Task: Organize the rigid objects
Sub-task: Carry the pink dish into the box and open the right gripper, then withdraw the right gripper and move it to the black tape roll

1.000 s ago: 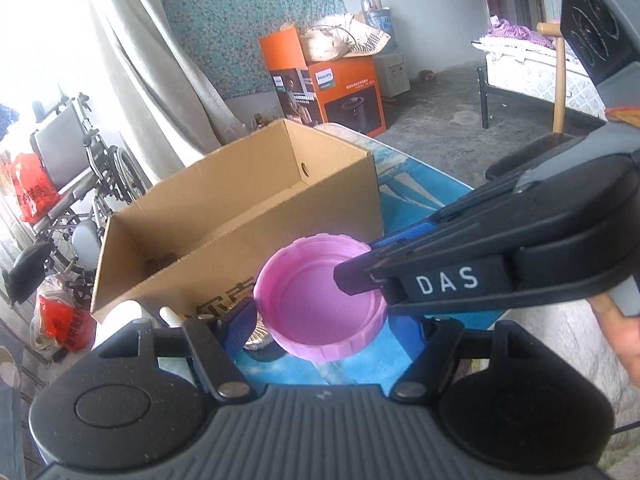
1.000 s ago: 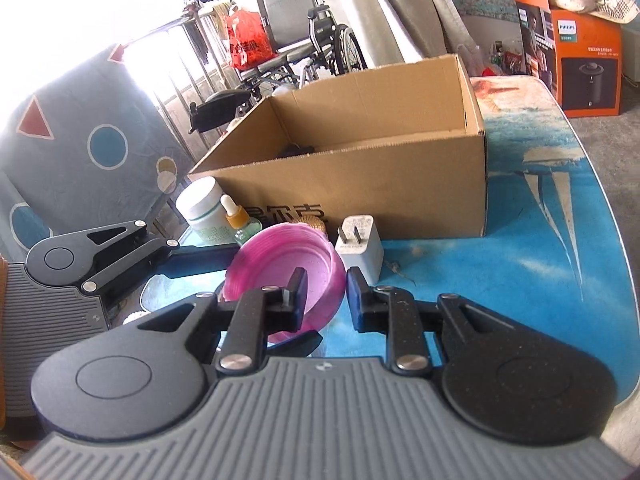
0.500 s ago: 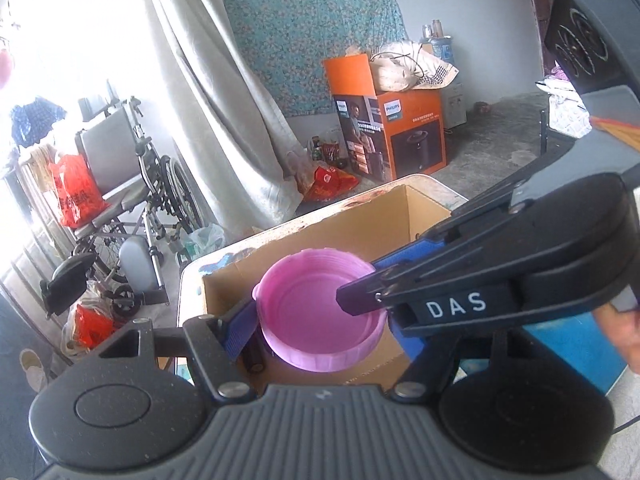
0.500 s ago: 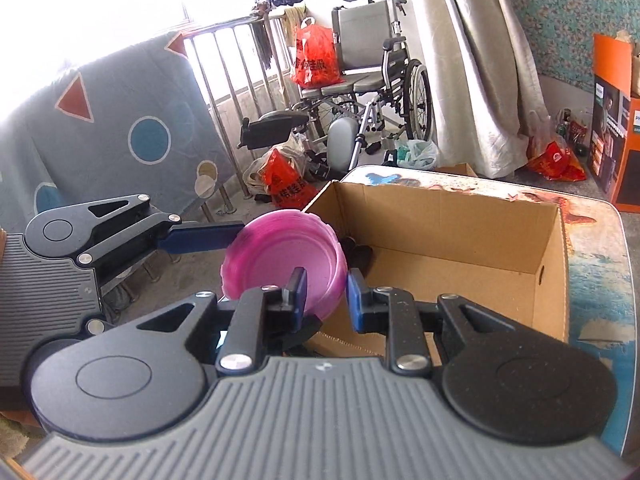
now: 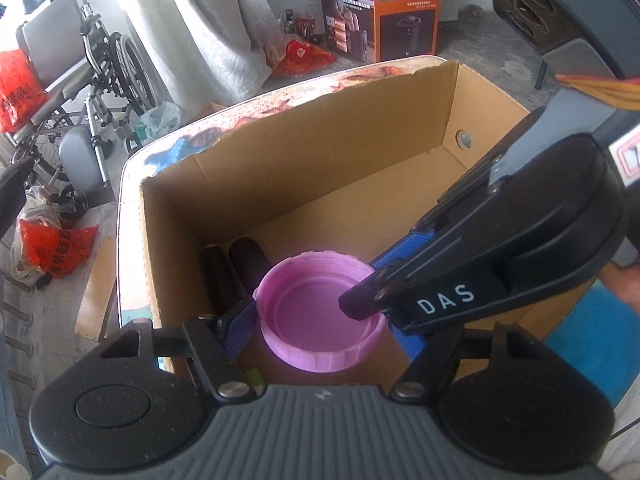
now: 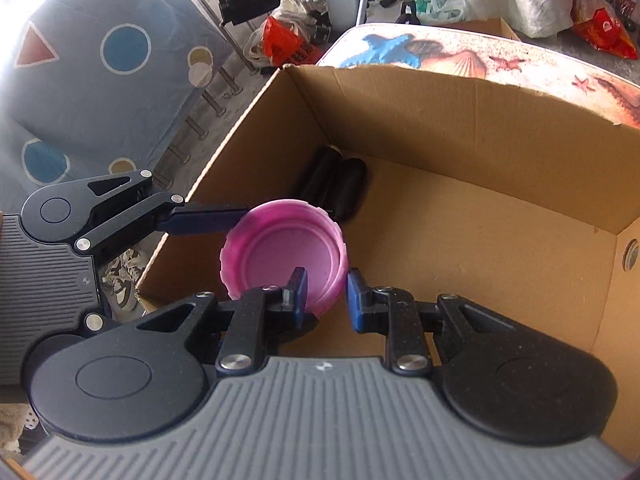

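Note:
A pink round lid (image 5: 320, 312) hangs open side up above the inside of a brown cardboard box (image 5: 360, 148). My left gripper (image 5: 320, 334) is shut on the lid across its width. My right gripper (image 6: 326, 294) is shut on the lid's rim (image 6: 284, 248), one finger inside and one outside; it shows in the left wrist view (image 5: 460, 280) coming in from the right. The left gripper shows in the right wrist view (image 6: 192, 220) at the left. The box (image 6: 460, 240) holds a black object (image 6: 336, 184) in its corner.
The box stands on a table with a sea-themed cover (image 6: 460, 52). A wheelchair (image 5: 80, 60) and red bags (image 5: 52, 248) are on the floor beyond. An orange appliance box (image 5: 380, 4) stands farther back.
Both grippers have carried the pink lid up from the table and over the box's near wall. It now hangs lower, inside the box opening.

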